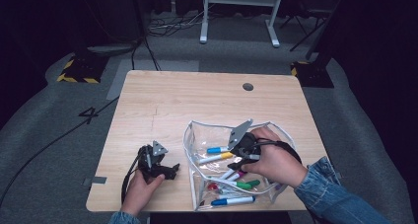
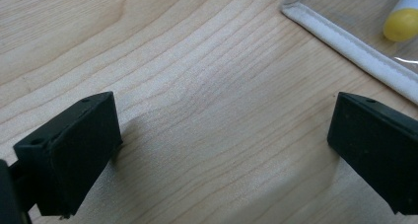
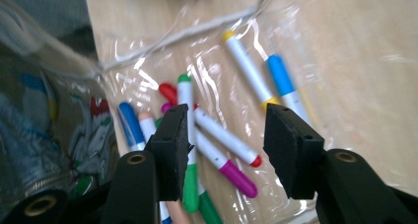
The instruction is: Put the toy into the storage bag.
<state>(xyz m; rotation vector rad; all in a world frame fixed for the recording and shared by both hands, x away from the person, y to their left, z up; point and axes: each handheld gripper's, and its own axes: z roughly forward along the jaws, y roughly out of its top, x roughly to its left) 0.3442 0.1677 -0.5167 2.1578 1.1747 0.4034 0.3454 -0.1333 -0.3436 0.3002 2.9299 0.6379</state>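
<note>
Markers (image 3: 224, 150) lie loose inside clear pouch (image 1: 194, 135) on tabletop (image 1: 162, 100), long axes crossing just below right gripper (image 3: 226, 135), jaws apart w/ nothing held; left gripper (image 2: 222, 150), jaws also apart, rests beside pouch.

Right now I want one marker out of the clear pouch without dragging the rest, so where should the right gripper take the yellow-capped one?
Grip the yellow-capped marker across its white barrel, mid-length, coming straight down from above. It lies flat in the clear pouch, apart from the tangled pile, with only the blue-capped marker alongside. The right gripper is open above the pile; jaws would probably need turning across the barrel.
</note>
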